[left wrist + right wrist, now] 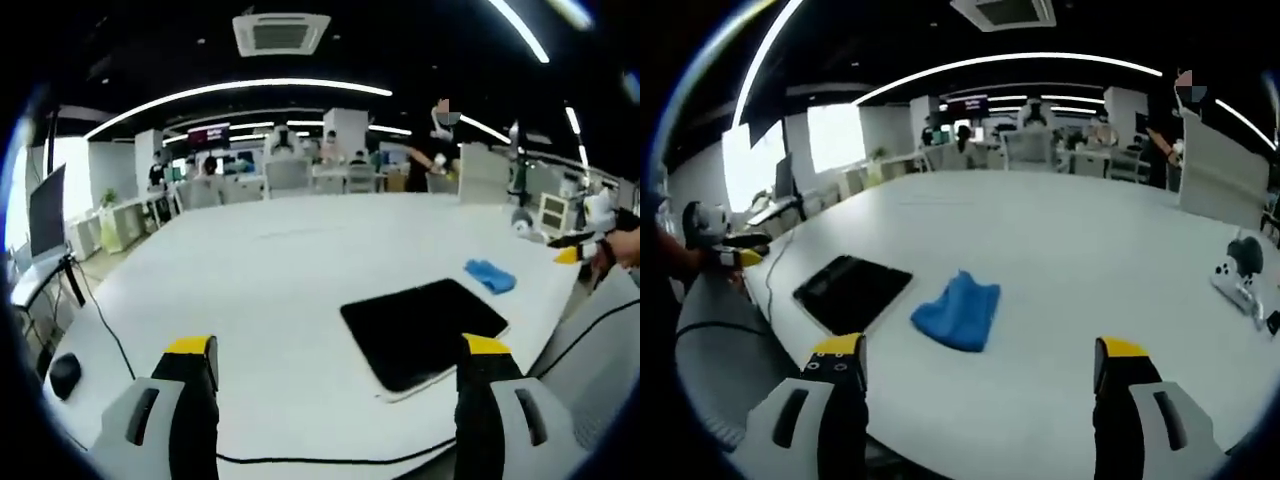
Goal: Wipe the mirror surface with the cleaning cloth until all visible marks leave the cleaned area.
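A dark rectangular mirror [422,331] [851,290] lies flat on the white table [290,270] [1080,260]. A crumpled blue cleaning cloth [490,276] [958,311] rests on the table just beside it. My left gripper [335,355] hovers over the near table edge, open, with the mirror's near corner between its yellow-tipped jaws. My right gripper [980,357] is also open, held short of the cloth with nothing in it. The right gripper's yellow tip [568,254] shows at the far right of the left gripper view; the left gripper's tip [740,257] shows at the left of the right gripper view.
A black cable [100,320] and a computer mouse [64,374] lie near the table's left edge beside a monitor [46,210]. A white device [1238,272] sits at the table's right. Chairs, desks and people stand beyond the table's far side.
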Motion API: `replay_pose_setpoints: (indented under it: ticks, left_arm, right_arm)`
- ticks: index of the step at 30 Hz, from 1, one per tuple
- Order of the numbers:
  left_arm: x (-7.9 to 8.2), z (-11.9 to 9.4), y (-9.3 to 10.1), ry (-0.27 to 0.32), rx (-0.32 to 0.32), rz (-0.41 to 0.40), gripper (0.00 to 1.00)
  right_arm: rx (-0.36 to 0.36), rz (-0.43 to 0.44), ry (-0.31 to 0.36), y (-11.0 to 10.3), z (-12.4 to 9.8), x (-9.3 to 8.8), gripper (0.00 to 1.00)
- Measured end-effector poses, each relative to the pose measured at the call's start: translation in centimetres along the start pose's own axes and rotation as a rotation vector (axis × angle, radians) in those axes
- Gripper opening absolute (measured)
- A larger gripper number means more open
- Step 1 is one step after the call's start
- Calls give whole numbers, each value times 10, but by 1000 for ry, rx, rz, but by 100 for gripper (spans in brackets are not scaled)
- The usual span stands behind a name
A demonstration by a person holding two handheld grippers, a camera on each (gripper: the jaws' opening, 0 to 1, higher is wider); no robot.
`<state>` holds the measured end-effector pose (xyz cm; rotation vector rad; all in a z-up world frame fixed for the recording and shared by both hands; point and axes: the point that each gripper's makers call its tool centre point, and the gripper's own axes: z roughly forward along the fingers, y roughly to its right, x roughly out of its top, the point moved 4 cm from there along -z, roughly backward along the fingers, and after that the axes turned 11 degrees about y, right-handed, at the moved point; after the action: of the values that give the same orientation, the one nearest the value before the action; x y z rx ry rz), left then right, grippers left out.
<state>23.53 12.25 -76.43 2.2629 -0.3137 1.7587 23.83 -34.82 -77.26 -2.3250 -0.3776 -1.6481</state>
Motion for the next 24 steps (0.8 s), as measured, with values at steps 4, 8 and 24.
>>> replay_pose_setpoints:
  ticks: [4, 8, 24]
  left_arm:
    - [4, -1, 5, 27, -23, 42, 100]
    - [-2, 0, 10, -4, -73, 25, 100]
    - [-9, 0, 11, -52, -77, 37, 100]
  right_arm:
    - [-8, 2, -13, 9, -2, -6, 100]
    - [-24, 32, -42, 15, -4, -11, 100]
    - [-33, 30, -55, 6, 11, -5, 100]
